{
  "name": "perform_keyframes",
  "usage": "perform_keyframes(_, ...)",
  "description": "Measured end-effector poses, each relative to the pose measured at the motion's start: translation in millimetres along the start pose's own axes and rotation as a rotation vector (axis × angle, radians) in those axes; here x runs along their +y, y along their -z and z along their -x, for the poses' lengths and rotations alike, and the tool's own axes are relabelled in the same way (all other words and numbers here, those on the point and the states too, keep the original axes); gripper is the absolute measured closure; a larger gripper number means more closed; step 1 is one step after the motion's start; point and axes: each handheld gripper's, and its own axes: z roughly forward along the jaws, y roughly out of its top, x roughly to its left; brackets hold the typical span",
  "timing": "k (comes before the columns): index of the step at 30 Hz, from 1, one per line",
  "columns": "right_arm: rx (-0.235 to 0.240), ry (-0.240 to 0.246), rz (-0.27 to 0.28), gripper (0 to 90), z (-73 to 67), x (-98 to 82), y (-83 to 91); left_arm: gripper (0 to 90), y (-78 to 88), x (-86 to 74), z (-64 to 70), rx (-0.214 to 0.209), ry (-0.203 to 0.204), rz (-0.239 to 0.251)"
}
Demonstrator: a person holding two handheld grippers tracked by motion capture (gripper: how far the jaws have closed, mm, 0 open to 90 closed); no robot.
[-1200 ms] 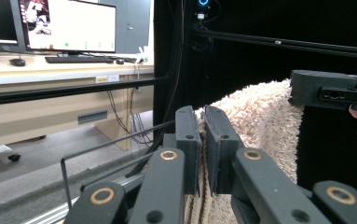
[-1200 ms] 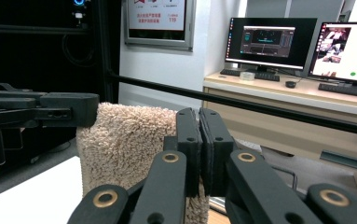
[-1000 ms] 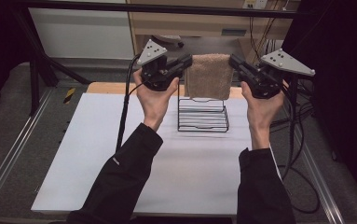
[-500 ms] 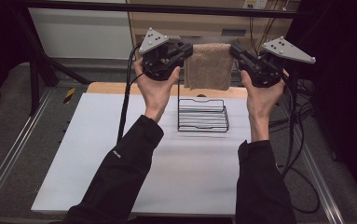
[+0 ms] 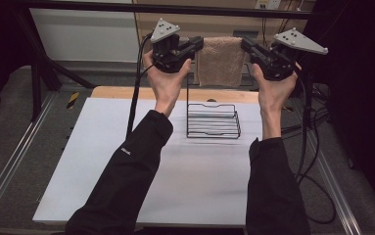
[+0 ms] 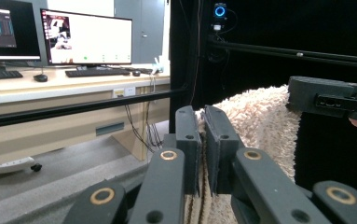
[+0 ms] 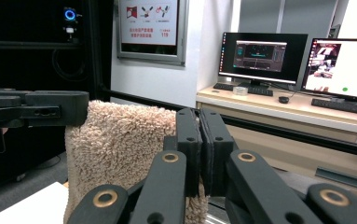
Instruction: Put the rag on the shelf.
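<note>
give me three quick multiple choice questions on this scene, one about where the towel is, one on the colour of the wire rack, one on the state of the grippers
1. Where is the towel?
A. lying flat on the table
B. held up in the air between the two grippers, above the wire rack
C. folded inside the wire rack

2. What colour is the wire rack?
A. black
B. white
C. red

3. How do the left gripper and the right gripper stand?
A. both wide open, clear of the towel
B. the left one shut on the towel, the right one open
C. both shut on the towel's top edge

Answers:
1 B, the high view shows it hanging between the grippers, off the white table.
2 A, its wires show dark against the table.
3 C, each gripper view shows pile pinched between closed jaws.
</note>
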Motion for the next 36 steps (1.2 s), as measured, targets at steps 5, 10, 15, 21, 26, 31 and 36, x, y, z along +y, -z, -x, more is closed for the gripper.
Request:
perform_keyframes(5, 0.001, 0.000, -0.006, 87.6, 7.2, -3.5, -9.3, 84.5, -7.7, -2.8, -4.3, 0.005, 0.006, -0.005)
perform_keyframes(10, -0.001, -0.004, -0.017, 87.6, 12.1, -9.4, -16.7, 84.5, -16.2, -8.0, -8.4, 0.019, 0.003, -0.016)
perform_keyframes(15, -0.003, -0.009, -0.025, 87.6, 16.7, -14.6, -23.0, 84.5, -24.2, -11.5, -12.3, 0.028, -0.005, -0.028)
perform_keyframes(21, -0.002, 0.004, -0.034, 87.6, 20.4, -21.1, -26.0, 84.5, -28.9, -19.4, -14.6, 0.020, -0.014, -0.036)
perform_keyframes(26, 0.006, 0.007, -0.052, 87.6, 20.8, -29.5, -25.2, 84.5, -28.2, -26.2, -13.6, 0.018, -0.030, -0.053)
perform_keyframes(31, 0.017, -0.006, -0.071, 87.5, 22.2, -41.1, -22.9, 84.5, -26.2, -33.0, -12.2, 0.010, -0.043, -0.070)
perform_keyframes(36, 0.024, -0.016, -0.088, 87.5, 22.5, -51.7, -20.0, 84.4, -24.2, -43.9, -11.1, 0.002, -0.057, -0.086)
